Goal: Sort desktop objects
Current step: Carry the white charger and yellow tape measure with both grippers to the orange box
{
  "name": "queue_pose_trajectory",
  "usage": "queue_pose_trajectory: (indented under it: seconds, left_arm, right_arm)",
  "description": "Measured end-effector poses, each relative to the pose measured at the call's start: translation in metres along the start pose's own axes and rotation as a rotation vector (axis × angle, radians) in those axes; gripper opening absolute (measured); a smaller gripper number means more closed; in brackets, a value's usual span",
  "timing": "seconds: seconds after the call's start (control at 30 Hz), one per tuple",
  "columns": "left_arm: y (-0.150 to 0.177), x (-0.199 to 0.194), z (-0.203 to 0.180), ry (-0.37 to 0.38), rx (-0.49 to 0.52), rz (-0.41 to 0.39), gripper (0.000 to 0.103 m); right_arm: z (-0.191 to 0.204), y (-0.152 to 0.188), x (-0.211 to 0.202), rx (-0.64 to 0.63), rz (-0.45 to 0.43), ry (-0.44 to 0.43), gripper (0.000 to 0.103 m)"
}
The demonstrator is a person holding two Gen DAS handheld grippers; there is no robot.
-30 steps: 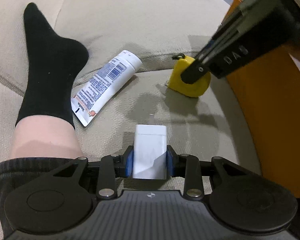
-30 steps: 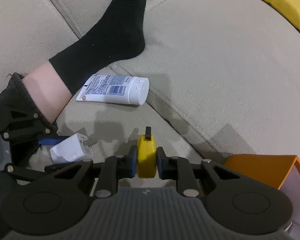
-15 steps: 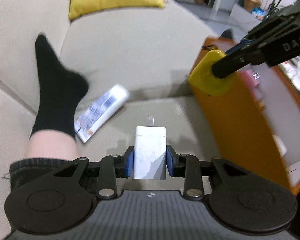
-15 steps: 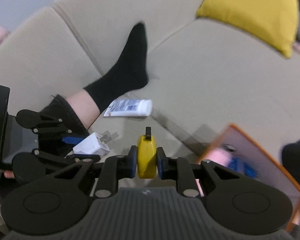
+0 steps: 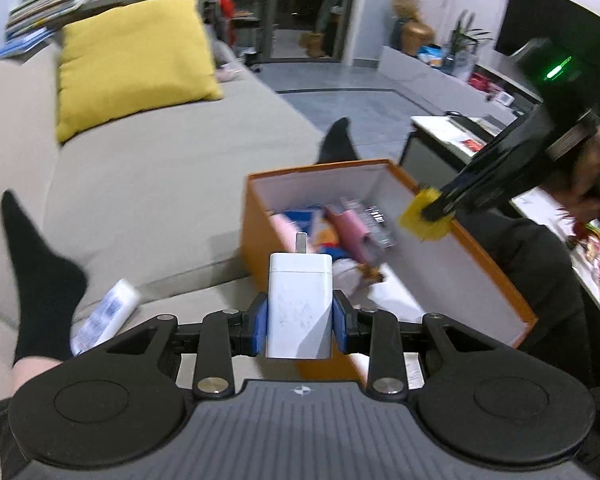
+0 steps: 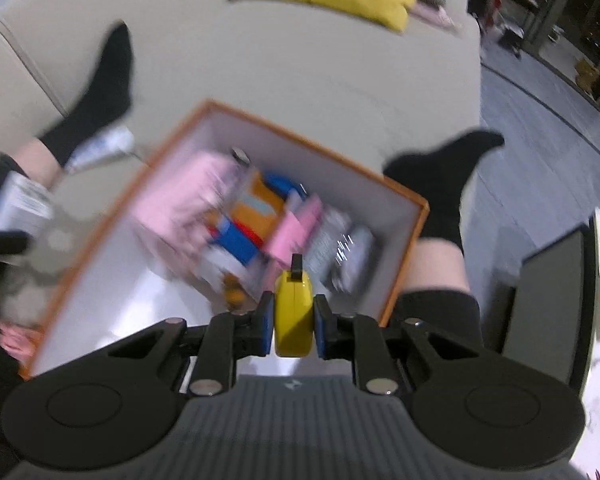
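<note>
Tape measure (image 6: pixel 293 312) now apparently over box (image 6: pixel 404 256)

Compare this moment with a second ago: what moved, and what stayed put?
Both grippers rose off the sofa and swung toward the orange box. The right gripper now holds the yellow tape measure over the box's contents; the left gripper brings the white charger to its near edge. Both grips unchanged. The cream tube stays on the sofa.
</note>
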State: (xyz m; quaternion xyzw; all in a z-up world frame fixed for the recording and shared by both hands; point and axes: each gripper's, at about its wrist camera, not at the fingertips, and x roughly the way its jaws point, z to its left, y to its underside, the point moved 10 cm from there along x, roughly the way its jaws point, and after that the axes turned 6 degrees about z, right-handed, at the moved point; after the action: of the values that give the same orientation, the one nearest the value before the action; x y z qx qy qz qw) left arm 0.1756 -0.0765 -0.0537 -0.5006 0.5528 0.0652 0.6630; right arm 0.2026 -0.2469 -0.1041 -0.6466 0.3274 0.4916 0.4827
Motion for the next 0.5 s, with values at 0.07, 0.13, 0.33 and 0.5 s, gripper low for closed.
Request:
queue_pose_trajectory:
  seconds: [0.07,0.13,0.33,0.5]
  left_arm:
    - [-0.006,0.008,-0.009,0.017,0.013,-0.003,0.037]
    - [-0.009,0.014,-0.018,0.024,0.023,-0.002,0.037]
    - [-0.015,0.022,-0.034,0.054,0.047,0.004,0.037]
    - [-0.016,0.028,-0.032,0.066,0.038,0.006,0.037]
  right_arm:
    - [-0.005,0.003,0.014,-0.002,0.020,0.021,0.021]
    - [-0.007,0.004,0.026,-0.003,0.037,0.059,0.021]
    - [-0.016,0.014,0.052,0.041,0.099,0.154,0.021]
    - [-0.015,0.017,0.067,0.104,0.090,0.157,0.021]
